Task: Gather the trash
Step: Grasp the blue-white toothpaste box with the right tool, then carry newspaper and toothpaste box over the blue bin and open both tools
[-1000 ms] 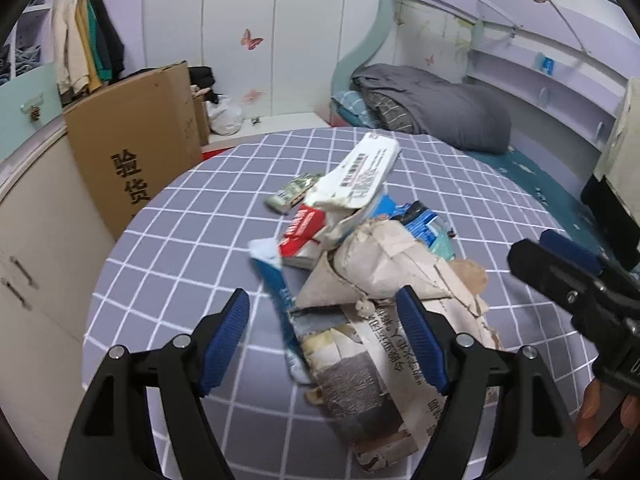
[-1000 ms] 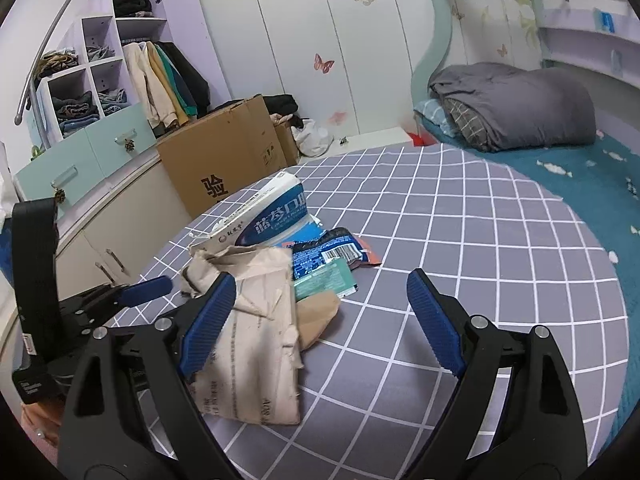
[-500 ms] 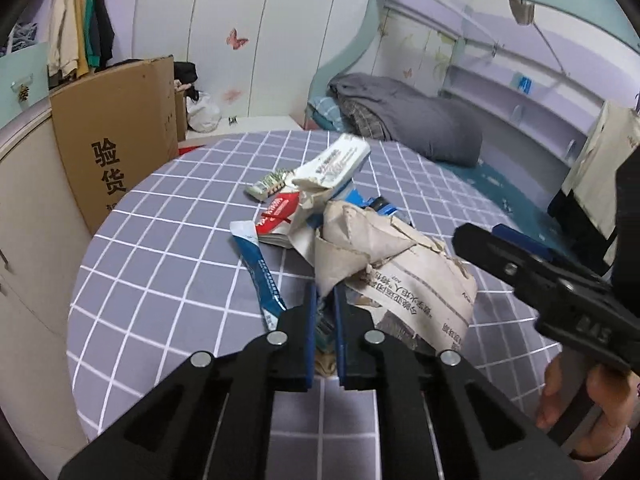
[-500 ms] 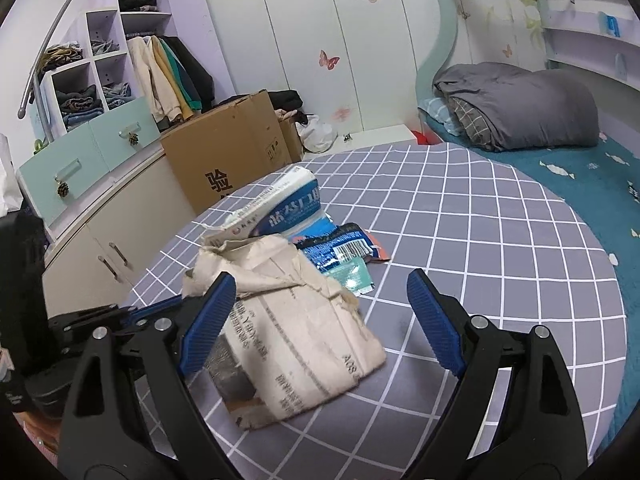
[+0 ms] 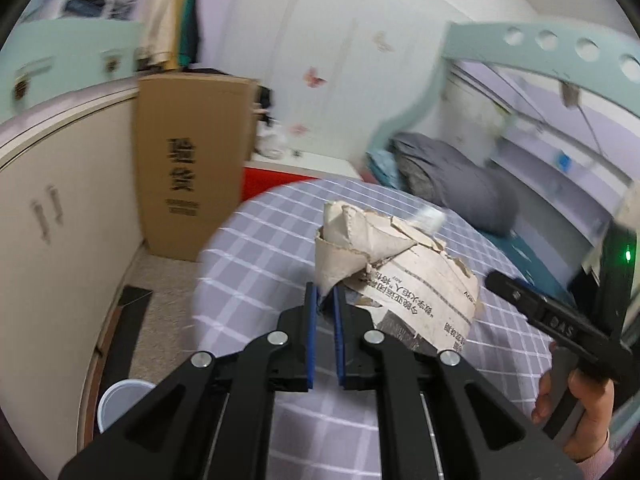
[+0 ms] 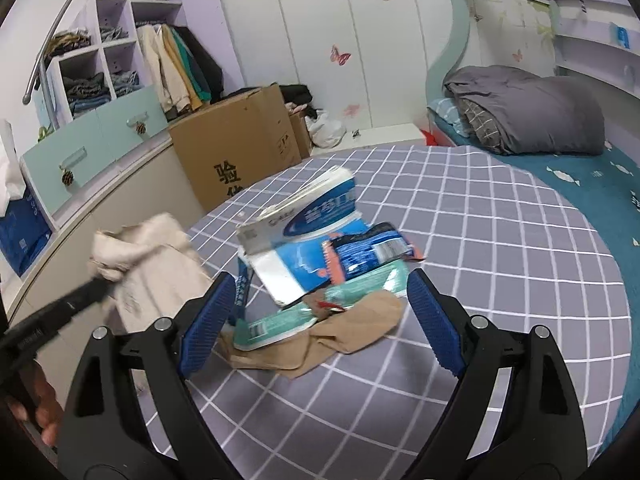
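My left gripper (image 5: 325, 300) is shut on a crumpled printed paper bag (image 5: 400, 276) and holds it lifted above the round table (image 5: 256, 264). The same bag (image 6: 156, 264) shows blurred at the left of the right wrist view, off the pile. My right gripper (image 6: 316, 316) is open and empty, its fingers either side of the trash pile: a blue and white carton (image 6: 308, 212), a blue wrapper (image 6: 372, 248), a teal packet (image 6: 320, 312) and a tan paper piece (image 6: 344, 340).
A white bin rim (image 5: 120, 404) shows on the floor at lower left, beside the table. A tall cardboard box (image 5: 188, 160) stands by the cream cabinet (image 5: 60, 240). A bed with a grey duvet (image 6: 532, 112) lies behind the table.
My left gripper shut on the paper bag, lifted it off the pile and swung left toward the table edge. My right gripper stayed open over the remaining trash.
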### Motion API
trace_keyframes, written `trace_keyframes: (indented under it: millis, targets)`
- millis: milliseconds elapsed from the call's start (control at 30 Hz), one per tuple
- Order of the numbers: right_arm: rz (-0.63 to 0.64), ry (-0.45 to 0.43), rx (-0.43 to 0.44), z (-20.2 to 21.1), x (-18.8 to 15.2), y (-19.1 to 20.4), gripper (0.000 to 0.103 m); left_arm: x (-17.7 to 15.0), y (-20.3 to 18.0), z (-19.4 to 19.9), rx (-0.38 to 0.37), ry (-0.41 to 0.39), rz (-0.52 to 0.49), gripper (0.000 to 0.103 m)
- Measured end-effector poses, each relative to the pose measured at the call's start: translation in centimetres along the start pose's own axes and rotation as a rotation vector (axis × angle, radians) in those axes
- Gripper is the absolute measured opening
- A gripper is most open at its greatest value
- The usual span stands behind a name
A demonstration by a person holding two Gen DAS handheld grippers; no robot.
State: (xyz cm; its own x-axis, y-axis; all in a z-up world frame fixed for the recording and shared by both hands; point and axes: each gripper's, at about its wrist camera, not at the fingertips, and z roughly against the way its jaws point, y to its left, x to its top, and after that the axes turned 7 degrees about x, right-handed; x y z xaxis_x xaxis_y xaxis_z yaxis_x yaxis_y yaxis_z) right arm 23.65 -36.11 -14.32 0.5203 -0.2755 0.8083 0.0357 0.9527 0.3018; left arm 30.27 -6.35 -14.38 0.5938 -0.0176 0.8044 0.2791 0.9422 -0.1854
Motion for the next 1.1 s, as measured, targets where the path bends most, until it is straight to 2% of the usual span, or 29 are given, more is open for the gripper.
trace_keyframes:
  millis: [233, 467, 600, 767, 833, 867, 933, 967, 1000, 1100]
  targets:
    - [0.044, 0.057, -0.023, -2.7, 0.1, 2.4, 0.086, -0.2, 4.8, 0.1, 0.104, 0.012, 0.07, 0.007]
    - [0.036, 0.027, -0.055, -6.0, 1.9, 4.9, 0.089, -0.9, 7.9, -0.1, 0.204, -0.013, 0.176, 0.007]
    - [-0.027, 0.017, -0.08, -8.3, 3.4, 5.6, 0.09, -0.6, 8.7, -0.4, 0.248, -0.039, 0.193, 0.007]
    - [-0.164, 0.045, -0.116, -11.4, 4.7, 4.0, 0.09, -0.4, 9.2, -0.7, 0.255, -0.037, 0.194, 0.007]
    - [-0.199, 0.063, -0.099, -12.0, 4.8, 3.4, 0.076, -0.5, 9.2, -0.7, 0.252, -0.036, 0.192, 0.007]
    - [-0.21, 0.078, -0.103, -12.2, 4.7, 3.1, 0.058, -0.5, 9.3, -0.7, 0.247, -0.036, 0.195, 0.007]
    - [-0.232, 0.1, -0.079, -12.5, 4.5, 2.7, 0.048, -0.4, 9.3, -0.6, 0.239, -0.038, 0.197, 0.007]
    - [-0.231, 0.107, -0.067, -12.5, 4.4, 2.6, 0.036, -0.4, 9.3, -0.4, 0.232, -0.04, 0.198, 0.007]
    - [-0.234, 0.107, -0.054, -12.2, 4.4, 2.6, 0.028, -0.5, 9.3, -0.3, 0.229, -0.042, 0.198, 0.007]
    - [-0.225, 0.087, 0.016, -10.4, 4.2, 3.3, 0.026, -0.4, 9.3, 0.4, 0.219, -0.055, 0.203, 0.007]
